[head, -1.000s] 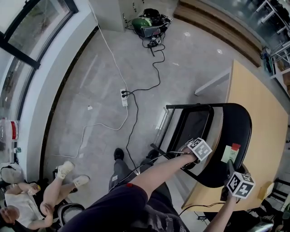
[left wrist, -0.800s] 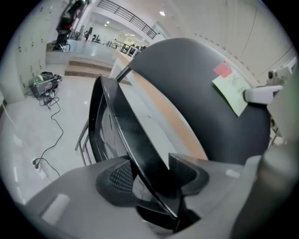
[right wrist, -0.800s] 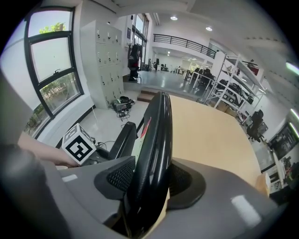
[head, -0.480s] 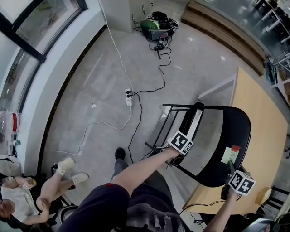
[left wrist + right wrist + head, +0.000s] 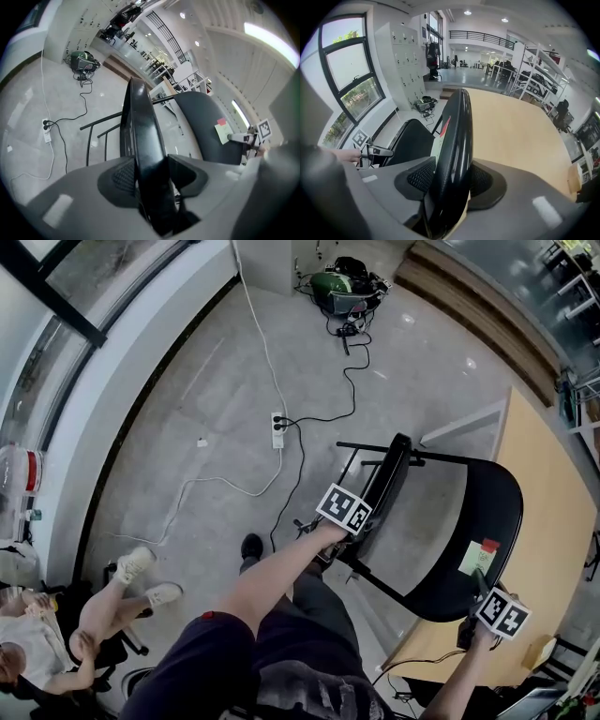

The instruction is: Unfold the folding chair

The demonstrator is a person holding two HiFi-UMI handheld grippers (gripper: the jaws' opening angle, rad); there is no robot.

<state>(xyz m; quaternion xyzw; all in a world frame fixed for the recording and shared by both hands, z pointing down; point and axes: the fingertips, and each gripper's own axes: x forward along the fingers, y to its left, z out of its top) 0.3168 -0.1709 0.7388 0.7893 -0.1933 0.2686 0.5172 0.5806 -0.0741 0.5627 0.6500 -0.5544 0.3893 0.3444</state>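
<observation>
The black folding chair stands beside the table, its backrest (image 5: pixel 469 521) broad in the head view and its seat (image 5: pixel 389 479) seen almost edge-on. My left gripper (image 5: pixel 364 526) is shut on the seat's rim (image 5: pixel 140 140), which runs up between the pads. My right gripper (image 5: pixel 480 594) is shut on the backrest's top edge (image 5: pixel 457 136), near a green and red sticky note (image 5: pixel 478 557). From the right gripper view the seat (image 5: pixel 412 140) and the left gripper (image 5: pixel 370 151) show to the left. The chair's black tube legs (image 5: pixel 361 451) rest on the floor.
A light wooden table (image 5: pixel 553 474) lies right behind the chair. A white power strip (image 5: pixel 278 430) with trailing cables lies on the grey floor to the left. A green and black bag (image 5: pixel 342 282) sits far off. A seated person (image 5: pixel 103 615) is at lower left. My shoe (image 5: pixel 251 547) is near the chair.
My left gripper has swung to the left with the seat's rim, so the seat has pulled away from the backrest and now shows edge-on. The right gripper has stayed on the backrest.
</observation>
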